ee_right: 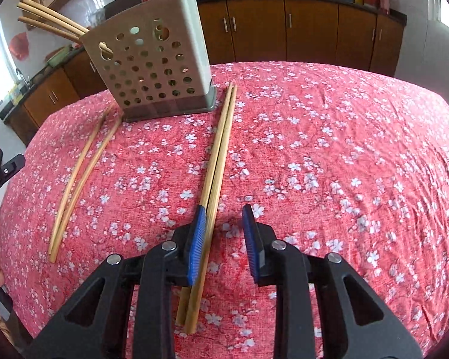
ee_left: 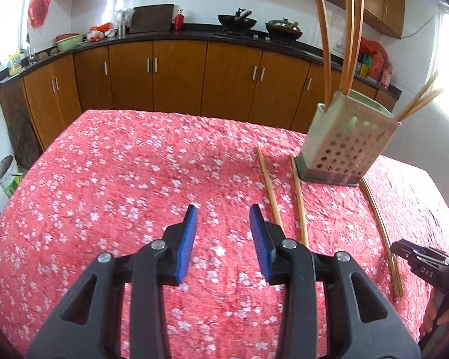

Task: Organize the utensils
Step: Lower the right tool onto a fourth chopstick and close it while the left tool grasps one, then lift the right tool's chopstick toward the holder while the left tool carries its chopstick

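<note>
- Four loose chopsticks lie on the worktop (ee_right: pixel 329 137), which is covered by a red cloth with white blossoms.
- Two of them, the left pair of chopsticks (ee_right: pixel 80 176), lie close together at a slight angle to one another, their far ends near the left foot of the utensil holder (ee_right: pixel 148 59).
- Another two, the right pair of chopsticks (ee_right: pixel 221 155), lie touching side by side, running from just beside the holder's right foot back under the right gripper (ee_right: pixel 223 212).
- That holder is a pale perforated box standing upright at the far part of the worktop; several more chopsticks stick out of its top, some upright, some leaning sideways.
- Right gripper: its jaws stand narrowly apart low over the near part of the right pair; the left pad is at the sticks' edge, the right pad clear of them, so nothing is gripped.
- Left gripper (ee_left: pixel 223 212): its jaws are moderately apart and empty above bare cloth, with the nearest chopstick (ee_left: pixel 271 190) just beside the right pad.
- Far beyond the worktop, wooden cabinets (ee_left: pixel 176 74) run under a dark counter.
</note>
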Tool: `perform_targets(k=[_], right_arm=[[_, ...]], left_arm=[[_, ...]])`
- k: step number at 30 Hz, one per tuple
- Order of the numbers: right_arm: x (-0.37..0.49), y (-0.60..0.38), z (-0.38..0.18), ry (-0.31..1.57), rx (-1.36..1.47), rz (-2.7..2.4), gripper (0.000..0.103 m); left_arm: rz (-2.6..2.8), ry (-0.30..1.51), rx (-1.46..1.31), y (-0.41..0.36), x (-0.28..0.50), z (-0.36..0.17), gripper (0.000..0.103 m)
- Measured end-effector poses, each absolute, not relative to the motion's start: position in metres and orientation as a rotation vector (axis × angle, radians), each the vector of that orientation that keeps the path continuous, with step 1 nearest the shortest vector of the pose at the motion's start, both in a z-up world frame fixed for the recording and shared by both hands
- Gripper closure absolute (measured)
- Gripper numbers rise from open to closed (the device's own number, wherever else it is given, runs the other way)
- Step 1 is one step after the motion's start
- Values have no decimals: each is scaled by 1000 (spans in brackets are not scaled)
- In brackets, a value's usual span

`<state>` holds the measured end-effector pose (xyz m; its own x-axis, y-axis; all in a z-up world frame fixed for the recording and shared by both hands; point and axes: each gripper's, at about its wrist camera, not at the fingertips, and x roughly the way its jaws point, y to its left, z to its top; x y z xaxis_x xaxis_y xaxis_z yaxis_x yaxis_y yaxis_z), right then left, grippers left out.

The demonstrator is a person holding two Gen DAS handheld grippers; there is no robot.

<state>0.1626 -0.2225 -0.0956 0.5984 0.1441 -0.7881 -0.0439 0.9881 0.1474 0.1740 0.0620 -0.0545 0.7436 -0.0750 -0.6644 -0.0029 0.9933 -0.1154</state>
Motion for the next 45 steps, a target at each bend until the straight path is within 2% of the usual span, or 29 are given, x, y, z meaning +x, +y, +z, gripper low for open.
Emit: perform_targets(k=[2, 5, 12, 21, 32, 45], right_arm=[[168, -225, -98, 929, 100, 71, 89], [172, -231, -99, 927, 87, 30, 95], [171, -245, -98, 916, 141, 2, 95], [163, -252, -99, 909, 144, 16, 95], [172, -248, -99, 894, 133, 15, 95], [182, -244, -102, 865, 108, 21, 95]], left_arm=[[-60, 746, -115, 56, 174, -58, 66], [-95, 767, -122, 48, 175, -63, 67], [-197, 840, -108, 21, 177, -79, 75], [-169, 916, 11, -2, 185, -106, 94], [-13, 915, -106, 54, 197, -104, 94], [-35, 889, -84, 55, 193, -104, 91]])
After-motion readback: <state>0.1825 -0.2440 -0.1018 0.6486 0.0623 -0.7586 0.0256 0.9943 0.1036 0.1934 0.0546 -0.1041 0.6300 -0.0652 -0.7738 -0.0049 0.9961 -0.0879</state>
